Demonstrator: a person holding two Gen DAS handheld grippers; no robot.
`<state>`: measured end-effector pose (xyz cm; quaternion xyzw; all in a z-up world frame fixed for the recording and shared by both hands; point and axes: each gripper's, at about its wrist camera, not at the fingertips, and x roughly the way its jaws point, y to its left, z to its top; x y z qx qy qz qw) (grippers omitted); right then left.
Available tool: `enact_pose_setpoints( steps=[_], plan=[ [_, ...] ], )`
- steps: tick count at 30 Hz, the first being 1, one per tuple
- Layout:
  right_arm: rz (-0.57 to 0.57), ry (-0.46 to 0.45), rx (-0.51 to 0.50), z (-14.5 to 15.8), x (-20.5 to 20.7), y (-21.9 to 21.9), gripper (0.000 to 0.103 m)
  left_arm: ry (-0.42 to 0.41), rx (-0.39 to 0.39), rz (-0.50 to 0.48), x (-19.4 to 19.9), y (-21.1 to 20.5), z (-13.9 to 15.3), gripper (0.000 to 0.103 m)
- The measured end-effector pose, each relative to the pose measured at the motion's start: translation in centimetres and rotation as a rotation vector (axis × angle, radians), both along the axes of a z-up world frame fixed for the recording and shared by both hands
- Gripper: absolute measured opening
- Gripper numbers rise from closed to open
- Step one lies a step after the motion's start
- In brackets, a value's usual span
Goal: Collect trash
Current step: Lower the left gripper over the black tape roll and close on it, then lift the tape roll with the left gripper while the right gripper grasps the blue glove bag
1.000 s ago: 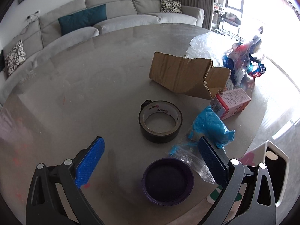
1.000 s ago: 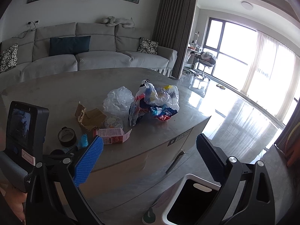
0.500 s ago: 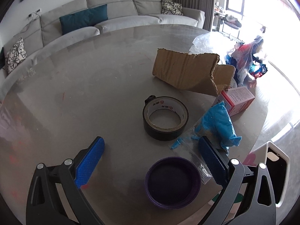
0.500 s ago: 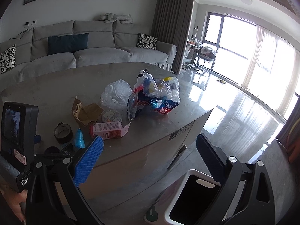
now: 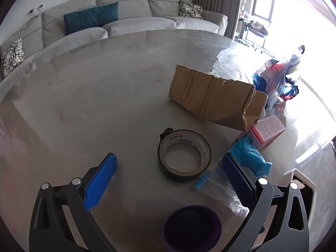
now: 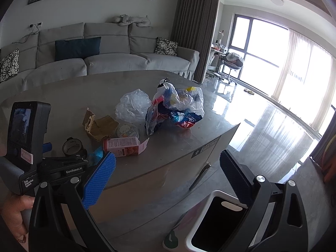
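Note:
My left gripper is open over the grey table, its fingers either side of a roll of black tape. A purple round lid lies just below it. A blue glove in clear plastic lies by the right finger. Beyond are torn cardboard, a pink carton, a clear bag and a full bag of wrappers. My right gripper is open and empty, off the table's edge above a white bin. The same trash shows in the right wrist view: carton, wrapper bag.
The white bin also shows at the table's right edge in the left wrist view. A round white lid lies by the cardboard. A grey sofa stands behind the table. Glossy floor lies to the right.
My left gripper has moved forward over the table, so the tape roll now sits between its fingers and the purple lid has dropped lower. The right gripper has drifted slightly.

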<state>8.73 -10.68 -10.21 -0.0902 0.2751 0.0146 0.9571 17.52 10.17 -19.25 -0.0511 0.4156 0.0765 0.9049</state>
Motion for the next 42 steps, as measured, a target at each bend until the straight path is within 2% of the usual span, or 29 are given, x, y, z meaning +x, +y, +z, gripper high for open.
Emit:
enact_pose_setpoints(
  steps=[2,6,9,10,11,12,14,17,26,28,39,42],
  plan=[
    [0.002,-0.002,-0.006,-0.1,0.1,0.2,0.099,0.008,0.014,-0.012,0.7,-0.2,-0.1,0.100],
    [0.002,0.003,-0.009,-0.3,0.5,0.6,0.099,0.019,-0.014,-0.006,1.2,0.1,0.0,0.099],
    [0.001,0.007,-0.012,-0.6,0.6,0.7,0.099,0.022,-0.019,-0.008,1.4,0.4,0.0,0.094],
    [0.001,0.008,-0.010,-0.6,0.6,0.7,0.099,0.023,-0.018,-0.011,1.4,0.4,0.1,0.089],
    [0.001,0.009,-0.007,-0.6,0.6,0.7,0.099,0.033,0.017,-0.002,1.4,0.3,0.1,0.076],
    [0.001,0.010,-0.006,-0.6,0.6,0.7,0.099,0.034,0.057,-0.011,1.5,0.0,0.1,0.071],
    [0.002,0.009,-0.005,-0.6,0.6,0.7,0.099,0.024,0.052,-0.016,1.3,-0.1,0.3,0.061],
    [0.005,0.006,-0.005,-0.4,0.5,0.9,0.099,0.013,0.055,-0.035,1.0,-0.6,0.4,0.050],
    [0.011,0.009,-0.010,-0.6,0.5,1.2,0.099,0.004,0.046,-0.025,0.6,-0.5,0.4,0.050],
    [0.015,0.010,-0.007,-0.6,0.5,1.3,0.099,-0.013,0.066,-0.021,0.2,-0.7,0.8,0.050],
    [0.056,0.009,0.028,-0.9,0.9,3.2,0.099,-0.091,0.097,0.005,-3.7,0.9,5.1,0.050],
    [0.075,0.005,0.038,-1.0,1.2,4.1,0.099,-0.114,0.127,0.000,-4.6,1.4,6.3,0.050]
  ],
)
